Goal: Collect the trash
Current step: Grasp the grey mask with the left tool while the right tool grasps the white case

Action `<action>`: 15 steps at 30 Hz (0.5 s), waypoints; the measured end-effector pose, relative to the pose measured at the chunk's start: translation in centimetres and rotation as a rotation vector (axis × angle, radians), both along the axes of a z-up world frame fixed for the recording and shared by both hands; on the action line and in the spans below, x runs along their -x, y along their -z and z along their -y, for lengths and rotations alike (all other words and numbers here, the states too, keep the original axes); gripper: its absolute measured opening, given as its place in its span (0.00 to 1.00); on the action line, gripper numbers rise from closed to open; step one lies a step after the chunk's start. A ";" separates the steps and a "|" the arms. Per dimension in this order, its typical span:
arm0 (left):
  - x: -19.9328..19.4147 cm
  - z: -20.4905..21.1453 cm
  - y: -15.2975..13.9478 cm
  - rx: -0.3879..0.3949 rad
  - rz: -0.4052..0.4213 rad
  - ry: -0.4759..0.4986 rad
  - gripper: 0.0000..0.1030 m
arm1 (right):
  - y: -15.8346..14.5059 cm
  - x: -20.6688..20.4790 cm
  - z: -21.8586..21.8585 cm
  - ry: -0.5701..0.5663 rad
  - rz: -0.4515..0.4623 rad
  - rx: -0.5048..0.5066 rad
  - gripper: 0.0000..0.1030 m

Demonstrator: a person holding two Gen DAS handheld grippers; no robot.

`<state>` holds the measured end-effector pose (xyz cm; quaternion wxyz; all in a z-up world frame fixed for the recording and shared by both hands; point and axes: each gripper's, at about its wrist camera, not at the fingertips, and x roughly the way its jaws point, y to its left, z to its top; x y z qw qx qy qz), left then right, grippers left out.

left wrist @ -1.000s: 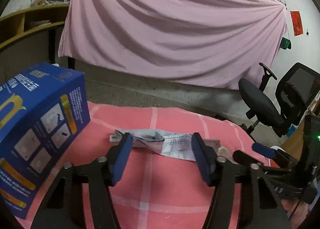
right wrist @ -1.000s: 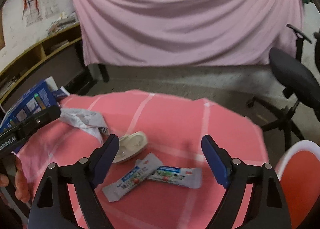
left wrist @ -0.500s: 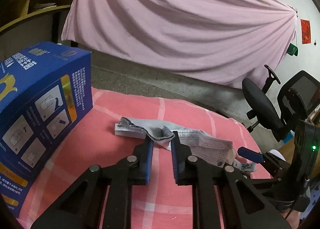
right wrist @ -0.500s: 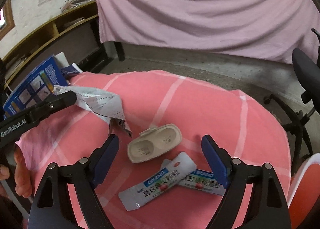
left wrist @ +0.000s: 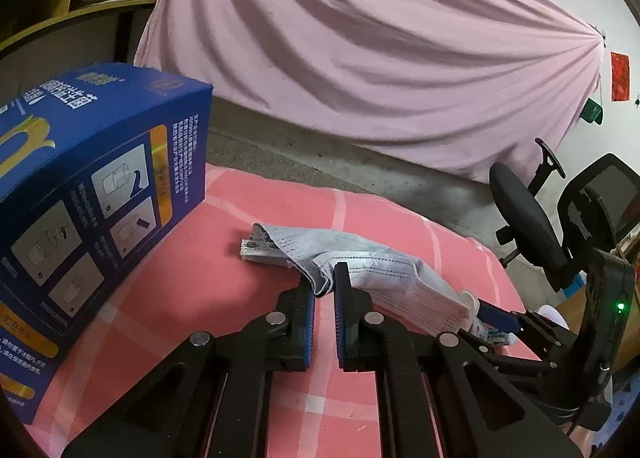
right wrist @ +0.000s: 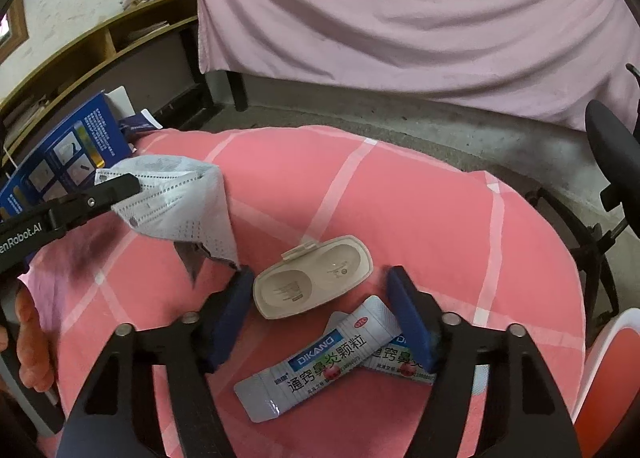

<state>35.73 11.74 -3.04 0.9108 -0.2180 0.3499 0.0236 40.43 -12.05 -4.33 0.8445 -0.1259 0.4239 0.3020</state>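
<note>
A crumpled grey-white face mask [left wrist: 384, 278] lies on the pink checked tablecloth [left wrist: 400, 226], and my left gripper [left wrist: 323, 290] is shut on its middle fold. In the right wrist view the mask [right wrist: 180, 202] hangs from that left gripper [right wrist: 120, 188], its lower corner close to the cloth. My right gripper [right wrist: 318, 278] points down over a beige plastic case [right wrist: 312, 278]. Its jaws are closing with the case between them, and the pads do not press on it. Two silver medicine sachets [right wrist: 320, 362] lie crossed just in front of the case, partly under the right finger.
A large blue carton [left wrist: 92, 186] stands at the table's left edge. A black office chair [left wrist: 528, 218] is beyond the right side, with a red and white stool [right wrist: 608, 370] close by. Shelves [right wrist: 120, 42] run along the left wall. A person's hand [right wrist: 32, 346] shows at the lower left.
My left gripper's jaws closed from wide open onto the mask and raised its middle. My right gripper sank toward the beige case and its jaws narrowed around it.
</note>
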 end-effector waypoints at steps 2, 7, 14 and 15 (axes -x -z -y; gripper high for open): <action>0.0 0.1 0.0 0.001 -0.001 -0.001 0.06 | -0.1 0.1 0.1 -0.001 0.003 -0.007 0.54; 0.2 0.3 -0.2 -0.007 0.011 -0.003 0.04 | -0.2 0.2 0.2 -0.004 0.012 -0.017 0.54; 0.8 1.4 -0.9 -0.044 0.062 0.040 0.01 | -1.5 1.3 0.8 0.006 0.098 -0.061 0.54; 0.8 1.6 -1.0 -0.053 0.073 0.050 0.01 | -1.7 1.5 0.9 0.006 0.111 -0.067 0.54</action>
